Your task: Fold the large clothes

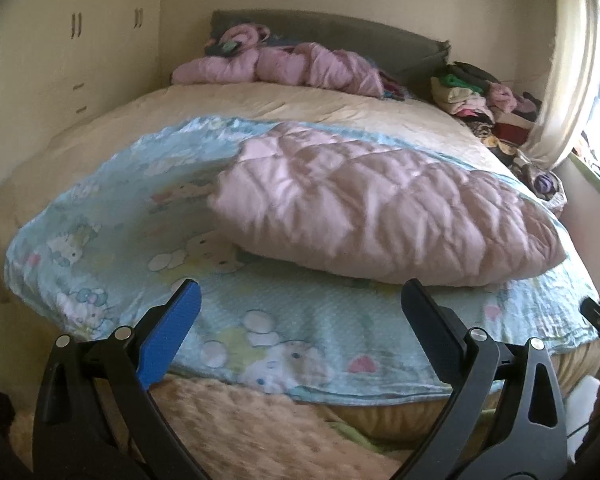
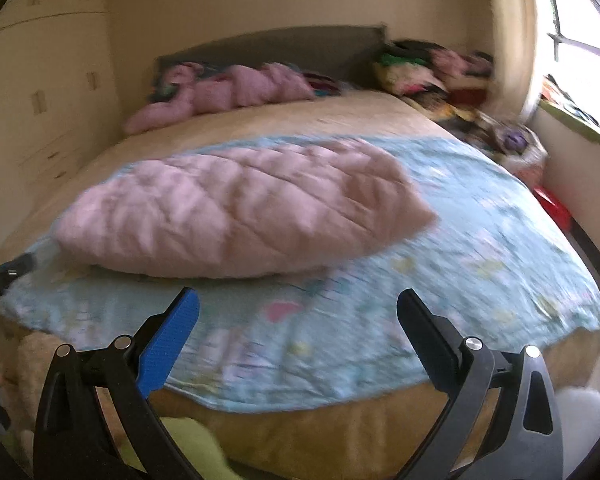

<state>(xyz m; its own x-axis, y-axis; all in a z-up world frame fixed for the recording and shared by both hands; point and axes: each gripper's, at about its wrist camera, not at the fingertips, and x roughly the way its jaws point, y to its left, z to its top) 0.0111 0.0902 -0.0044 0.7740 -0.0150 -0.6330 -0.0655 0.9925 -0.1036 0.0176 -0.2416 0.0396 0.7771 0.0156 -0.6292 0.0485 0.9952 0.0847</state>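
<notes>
A: Progress — where are we?

B: Early, I'd say. The quilt (image 1: 308, 320) lies spread on the bed (image 1: 340, 108), blue cartoon-print side up, with one part turned over onto itself so the pink quilted underside (image 1: 380, 216) shows as a puffy flap. That looks like one fold started — not a finished bundle.

A: What's left?

B: Most of it, judging by how wide it still lies. The blue layer reaches the near edge of the bed and runs far to both sides. It needs more folds before it's compact.

A: Claws?

B: Left claw (image 1: 300, 312) spread wide, nothing between its fingers, hovering above the near hem. Right claw (image 2: 298, 312) also spread wide and empty, over the near edge of the quilt. Neither touches fabric as far as I can tell.

A: How does the quilt look?

B: Thick, padded, diamond stitching on the pink side, wrinkly. Flap sits rounded, not flat. Right wrist view is blurred, so print detail is lost there.

A: Anything else?

B: Bundled pink bedding (image 1: 284, 66) by the headboard, well apart from the quilt. Clothes pile (image 1: 476, 96) in the far corner.
</notes>
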